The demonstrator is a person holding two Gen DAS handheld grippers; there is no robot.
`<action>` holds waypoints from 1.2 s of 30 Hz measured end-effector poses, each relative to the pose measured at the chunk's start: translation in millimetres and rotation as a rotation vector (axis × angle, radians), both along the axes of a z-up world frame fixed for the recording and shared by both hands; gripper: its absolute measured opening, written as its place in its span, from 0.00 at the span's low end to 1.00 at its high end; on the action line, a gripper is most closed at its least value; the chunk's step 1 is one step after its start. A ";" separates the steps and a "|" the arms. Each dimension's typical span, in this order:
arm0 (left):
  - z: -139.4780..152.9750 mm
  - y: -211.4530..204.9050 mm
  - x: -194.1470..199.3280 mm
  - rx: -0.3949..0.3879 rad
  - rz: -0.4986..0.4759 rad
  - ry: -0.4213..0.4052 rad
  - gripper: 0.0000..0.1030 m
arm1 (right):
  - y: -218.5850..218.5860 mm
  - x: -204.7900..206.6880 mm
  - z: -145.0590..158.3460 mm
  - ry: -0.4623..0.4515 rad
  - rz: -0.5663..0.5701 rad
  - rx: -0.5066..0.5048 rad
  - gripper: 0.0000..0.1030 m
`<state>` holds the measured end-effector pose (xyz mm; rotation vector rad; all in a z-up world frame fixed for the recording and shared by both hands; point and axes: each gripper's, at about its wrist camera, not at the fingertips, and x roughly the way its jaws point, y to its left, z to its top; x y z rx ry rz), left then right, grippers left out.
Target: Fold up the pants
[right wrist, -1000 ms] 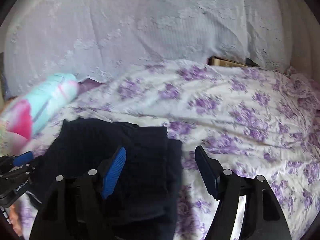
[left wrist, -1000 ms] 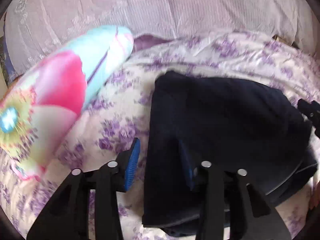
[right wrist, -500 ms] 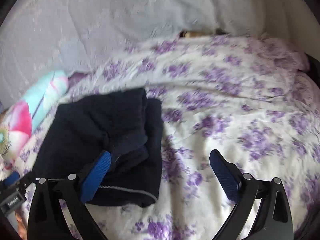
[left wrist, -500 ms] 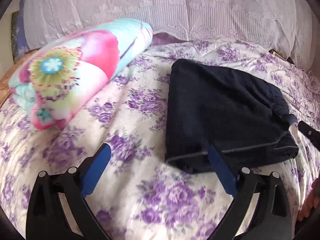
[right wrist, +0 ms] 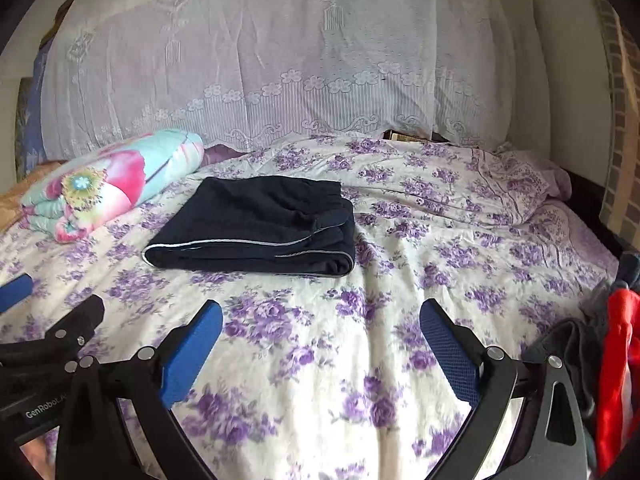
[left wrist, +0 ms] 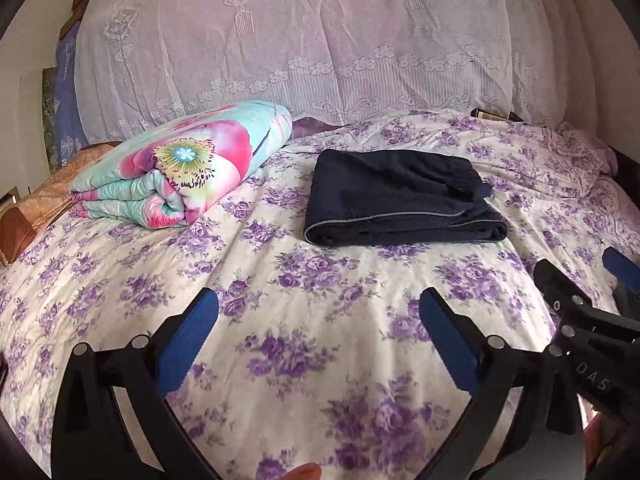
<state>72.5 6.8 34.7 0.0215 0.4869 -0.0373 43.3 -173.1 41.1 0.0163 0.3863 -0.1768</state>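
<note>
You pulled both grippers back off the pants point(left wrist: 400, 196). Left gripper point(left wrist: 318, 340) and right gripper point(right wrist: 320, 344) hung over bare bedsheet point(left wrist: 320, 300), jaws wide apart, holding nothing. Pants lay folded mid-bed, right of the rolled blanket point(left wrist: 184, 168).

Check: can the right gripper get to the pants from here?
Probably yes. The right gripper is open, with only bare bedsheet between it and the folded pants; the quilt sits off to the side.
</note>
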 end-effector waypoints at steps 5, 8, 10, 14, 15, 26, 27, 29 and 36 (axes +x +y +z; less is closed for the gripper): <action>13.9 -12.3 -14.0 0.056 0.006 -0.098 0.95 | -5.9 -15.2 9.0 -0.125 -0.057 0.001 0.97; 20.1 -23.2 6.0 0.108 0.014 -0.126 0.95 | -13.4 12.9 6.1 -0.087 -0.051 0.020 0.97; 17.7 -27.1 23.5 0.125 0.014 -0.129 0.95 | -22.1 37.1 1.6 -0.033 -0.034 0.070 0.97; 1.5 -24.7 66.2 0.072 0.005 -0.045 0.95 | -32.2 74.8 -4.3 0.017 0.005 0.158 0.97; -2.9 -24.8 74.9 0.071 -0.004 -0.016 0.95 | -31.2 82.5 -4.9 0.024 0.011 0.159 0.97; -11.4 -4.3 97.8 -0.017 0.016 0.056 0.95 | -11.3 92.2 -3.5 0.029 0.001 0.048 0.97; -11.0 -5.0 96.0 -0.012 0.019 0.047 0.95 | -11.9 92.9 -3.9 0.035 -0.003 0.048 0.97; -9.1 -7.3 91.9 0.002 0.019 0.028 0.95 | -13.9 93.0 -4.4 0.041 -0.009 0.057 0.97; -4.5 -15.8 83.3 0.035 -0.005 -0.017 0.95 | -19.9 95.0 -7.9 0.066 -0.008 0.098 0.97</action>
